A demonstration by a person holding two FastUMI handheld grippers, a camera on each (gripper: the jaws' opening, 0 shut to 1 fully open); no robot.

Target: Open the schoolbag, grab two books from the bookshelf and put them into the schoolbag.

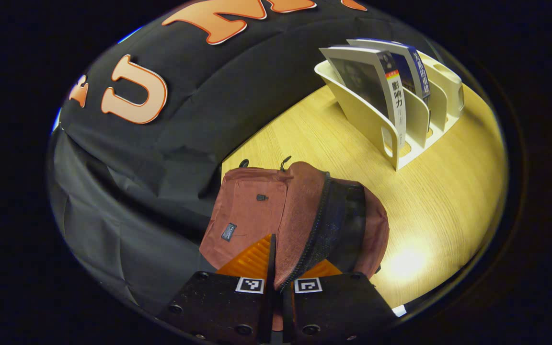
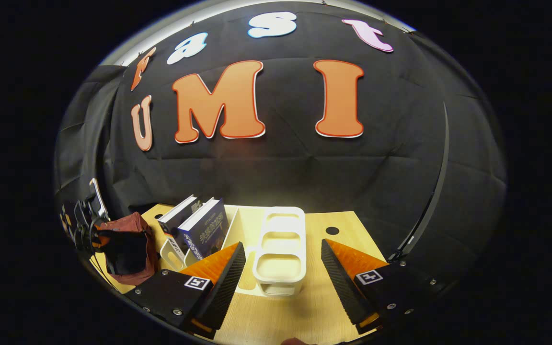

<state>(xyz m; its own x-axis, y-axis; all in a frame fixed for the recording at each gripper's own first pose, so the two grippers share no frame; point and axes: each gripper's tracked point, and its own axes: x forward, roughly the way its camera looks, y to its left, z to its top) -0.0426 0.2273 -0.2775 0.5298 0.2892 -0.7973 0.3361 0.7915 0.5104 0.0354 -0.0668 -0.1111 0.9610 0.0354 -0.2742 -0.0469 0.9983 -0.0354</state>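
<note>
The left gripper (image 1: pixel 280 268) has its two fingers drawn almost together, pinching a fold of fabric between them, both pads pressing on it. The right gripper (image 2: pixel 283 268) holds its fingers spread wide apart with nothing between them. In the right gripper view, the left gripper (image 2: pixel 82 225) appears far off to the left.

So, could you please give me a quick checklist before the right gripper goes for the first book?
1. Schoolbag unzipped, dark inside showing: ok.
2. Left gripper shut on the bag's edge by the zipper, holding it open: ok.
3. Right gripper open: ok.
4. Two books upright in the bookshelf: ok.
5. Right gripper lined up with a book: not ok, it faces the rack's empty slots; the books stand to the left in its view.
6. Opening wide enough for a book: cannot tell.
</note>
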